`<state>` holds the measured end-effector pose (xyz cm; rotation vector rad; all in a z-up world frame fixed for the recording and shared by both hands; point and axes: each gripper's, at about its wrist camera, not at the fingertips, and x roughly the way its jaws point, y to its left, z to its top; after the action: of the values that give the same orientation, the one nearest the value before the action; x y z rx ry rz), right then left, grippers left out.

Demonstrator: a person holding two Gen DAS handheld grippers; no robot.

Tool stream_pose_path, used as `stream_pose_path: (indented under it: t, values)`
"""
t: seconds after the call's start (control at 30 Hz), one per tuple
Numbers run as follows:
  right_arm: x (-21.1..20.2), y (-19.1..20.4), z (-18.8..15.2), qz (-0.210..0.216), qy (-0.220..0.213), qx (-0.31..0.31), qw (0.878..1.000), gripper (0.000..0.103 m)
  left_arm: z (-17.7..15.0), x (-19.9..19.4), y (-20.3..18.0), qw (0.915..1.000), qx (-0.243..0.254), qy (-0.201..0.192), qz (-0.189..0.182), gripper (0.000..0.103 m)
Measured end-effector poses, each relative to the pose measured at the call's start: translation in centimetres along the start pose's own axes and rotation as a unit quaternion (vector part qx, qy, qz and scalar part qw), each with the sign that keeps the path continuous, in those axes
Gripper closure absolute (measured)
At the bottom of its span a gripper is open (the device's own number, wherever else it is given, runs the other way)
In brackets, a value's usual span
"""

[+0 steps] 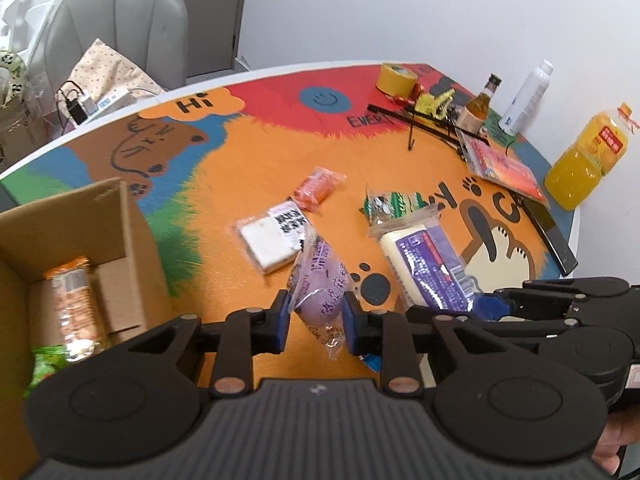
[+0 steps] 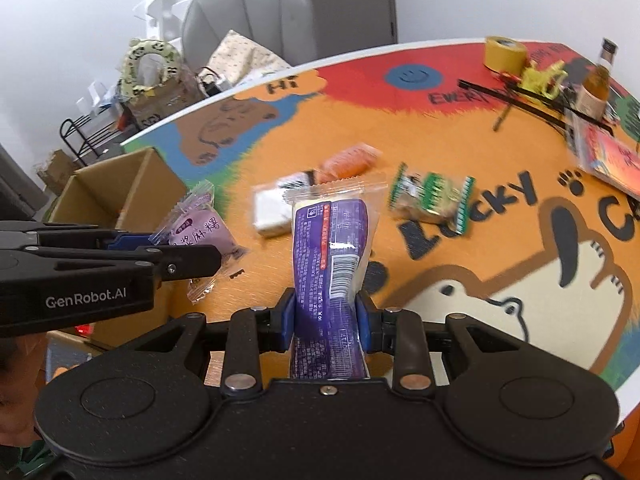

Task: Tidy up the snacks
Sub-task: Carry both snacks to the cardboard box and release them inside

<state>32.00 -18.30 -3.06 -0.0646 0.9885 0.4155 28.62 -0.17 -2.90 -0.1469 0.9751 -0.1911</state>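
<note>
My left gripper is shut on a purple round snack packet, held above the table; it also shows in the right wrist view. My right gripper is shut on a long purple-and-white snack bar packet, also seen in the left wrist view. A cardboard box at the left holds an orange snack pack and a green one. On the table lie a white packet, an orange packet and a green-striped packet.
At the table's far right stand a yellow tape roll, a small brown bottle, a white bottle, an orange juice bottle, black cable ties, a red booklet and a dark phone. A grey chair stands behind.
</note>
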Motion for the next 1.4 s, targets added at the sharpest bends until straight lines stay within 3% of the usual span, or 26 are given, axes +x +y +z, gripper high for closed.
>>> stream_pose_path:
  t: [0.67, 0.77, 0.8, 1.17, 1.3, 1.37, 1.4]
  values:
    - [-0.5, 8.7, 3.3, 0.053, -0.02, -0.051, 0.997, 0.074, -0.9, -7.7, 6.9, 0.9964, -0.045, -0.055, 0.046, 0.087]
    - [-0.2, 9.7, 3.7, 0.057, -0.017, -0.055, 0.997, 0.074, -1.2, -8.1, 8.3, 0.9958, -0.056, -0.055, 0.048, 0.095]
    - [-0.1, 10.1, 3.8, 0.059, -0.016, -0.056, 0.997, 0.074, -1.2, -8.2, 8.7, 0.9956, -0.059, -0.055, 0.047, 0.103]
    - [0.9, 14.2, 5.2, 0.073, -0.012, -0.074, 0.995, 0.074, -2.0, -9.6, 13.3, 0.9927, -0.086, -0.062, 0.056, 0.103]
    - [1.7, 15.4, 5.6, 0.073, -0.002, -0.075, 0.994, 0.074, -2.8, -9.7, 14.2, 0.9924, -0.086, -0.055, 0.068, 0.099]
    - [2.2, 15.8, 5.8, 0.073, 0.0, -0.076, 0.994, 0.074, -3.2, -9.6, 14.5, 0.9929, -0.082, -0.05, 0.071, 0.093]
    - [2.4, 16.1, 5.8, 0.072, 0.001, -0.076, 0.994, 0.074, -3.4, -9.6, 14.7, 0.993, -0.082, -0.046, 0.071, 0.084]
